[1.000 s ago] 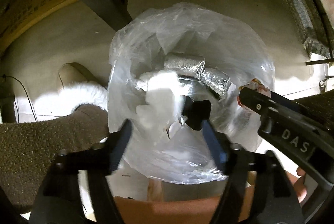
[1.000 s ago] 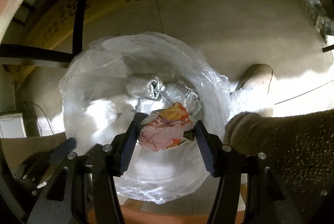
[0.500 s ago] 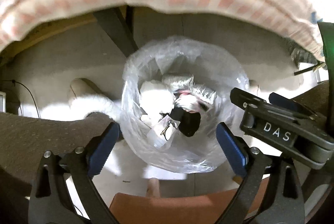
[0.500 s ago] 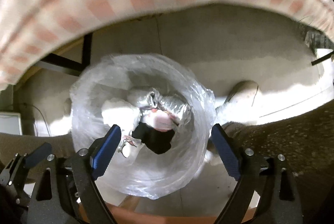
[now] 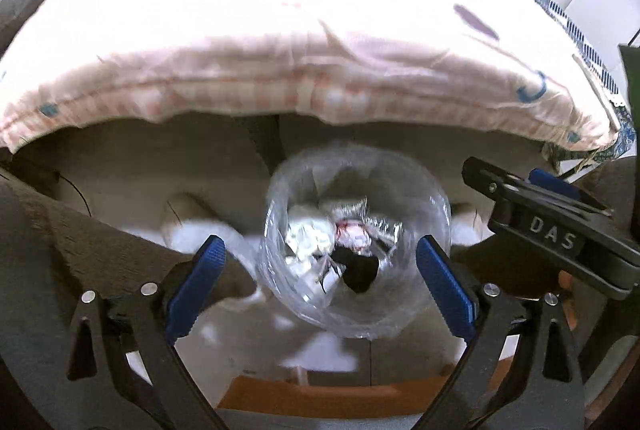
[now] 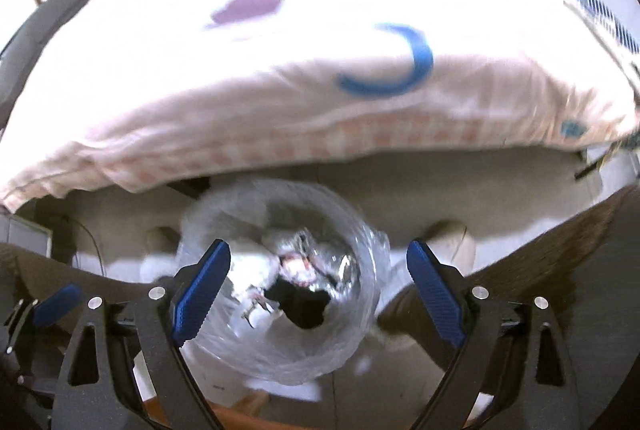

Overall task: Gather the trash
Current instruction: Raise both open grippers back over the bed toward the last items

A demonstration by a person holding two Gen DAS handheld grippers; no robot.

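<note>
Item: both our tools, left tool (image 5: 318,284) and right tool (image 6: 318,290), jaws just opened and empty, lifted clear; trash (image 5: 352,236) now lies inside the clear bag (image 5: 434,205) below, drop complete.

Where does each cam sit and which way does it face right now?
Left wrist: on the left gripper, aimed steeply down at the clear trash bag below the table edge; its wide-open fingers, the right gripper and the person's trouser legs show.
Right wrist: on the right gripper, same downward aim; its open empty fingers, the left gripper's tip and trouser legs show.
Shared: bag, its black scrap, tablecloth.
</note>
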